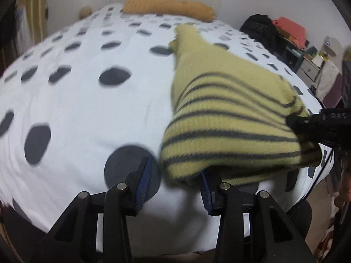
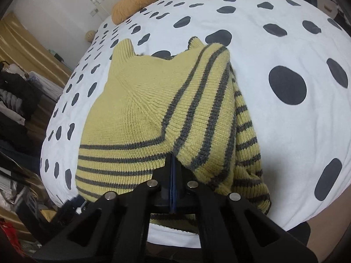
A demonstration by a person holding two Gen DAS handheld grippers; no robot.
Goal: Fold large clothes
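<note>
Folding a striped yellow sweater on a spotted bedspread.

My right gripper is pressed together on a folded layer near the sweater's hem, probably to carry that edge across. My left gripper stands apart, one finger beside the sweater's lower corner and the other under it, gripping nothing. The sweater lies partly folded near the bed's foot, neck toward an orange pillow.

Sweater: ribbed knit, matt and fuzzy. Bedcover: smooth matt cloth. Pillow: nubby textile. Left gripper: matt black plastic, shiny metal pins, ridged blue pads.
</note>
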